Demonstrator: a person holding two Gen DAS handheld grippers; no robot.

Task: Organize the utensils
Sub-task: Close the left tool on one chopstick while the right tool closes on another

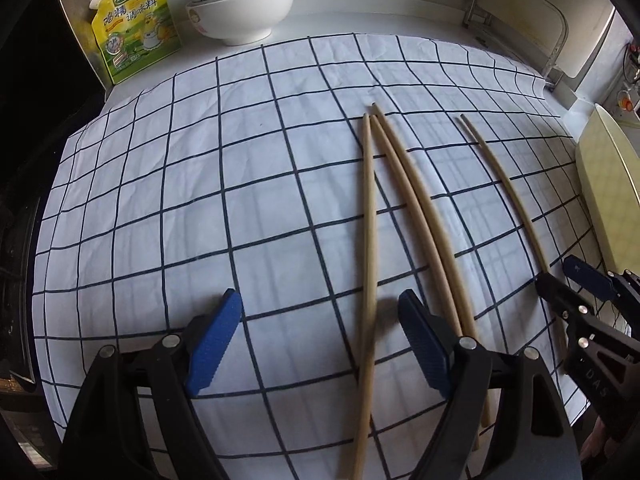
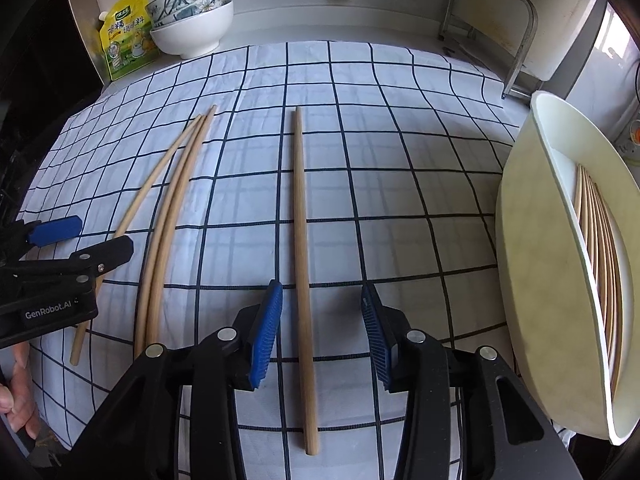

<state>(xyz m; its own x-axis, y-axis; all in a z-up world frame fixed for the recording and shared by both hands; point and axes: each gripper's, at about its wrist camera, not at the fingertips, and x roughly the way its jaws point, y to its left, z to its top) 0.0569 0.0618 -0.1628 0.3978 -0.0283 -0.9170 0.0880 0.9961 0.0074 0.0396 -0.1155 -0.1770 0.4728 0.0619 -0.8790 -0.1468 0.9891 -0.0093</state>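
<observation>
Checked cloth (image 2: 360,168) covers a kitchen surface backed by stacked bowls (image 2: 188,24) and a yellow seasoning pouch (image 2: 124,36), where four wooden chopsticks lie lengthwise awaiting sorting. At the right edge a cream oval container (image 2: 532,280) already carries several chopsticks (image 2: 600,264), apparently the collecting point. The right tongs (image 2: 320,332) hover wide open, blue pads straddling a lone chopstick (image 2: 302,248) without touching it, seemingly lined up for the next pickup. The left tongs (image 1: 316,344) are likewise spread and empty above the cloth, with the leftmost chopstick (image 1: 368,240) running between the pads, nearer the right one; a touching pair (image 1: 416,208) lies just beside it, under the right finger.
</observation>
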